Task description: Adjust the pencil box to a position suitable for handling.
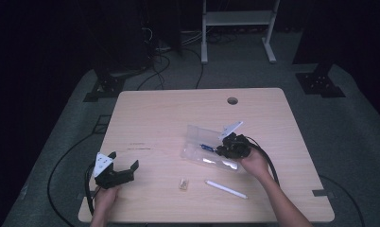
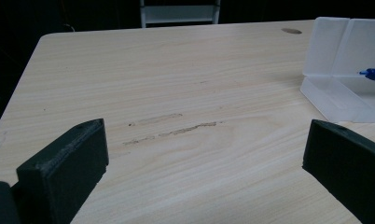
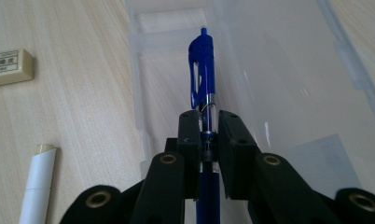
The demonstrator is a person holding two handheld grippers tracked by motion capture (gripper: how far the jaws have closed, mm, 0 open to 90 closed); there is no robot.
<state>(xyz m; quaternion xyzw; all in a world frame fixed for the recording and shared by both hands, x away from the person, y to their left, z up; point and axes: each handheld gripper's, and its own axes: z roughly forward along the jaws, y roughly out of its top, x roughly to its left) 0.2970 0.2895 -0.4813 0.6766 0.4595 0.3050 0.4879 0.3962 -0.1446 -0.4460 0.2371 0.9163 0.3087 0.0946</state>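
My right gripper (image 3: 209, 135) clamps one blue pen (image 3: 202, 74) over the clear case (image 3: 288, 79); beside the case, one eraser (image 3: 9, 67), one white pen (image 3: 36, 186), cut off. Left gripper (image 1: 124, 163) gapes wide.

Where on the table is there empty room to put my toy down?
The far half, up by the round hole, is bare. So is the middle, between the left claw and the clear box. It's crowded near the eraser, white pen and right claw.
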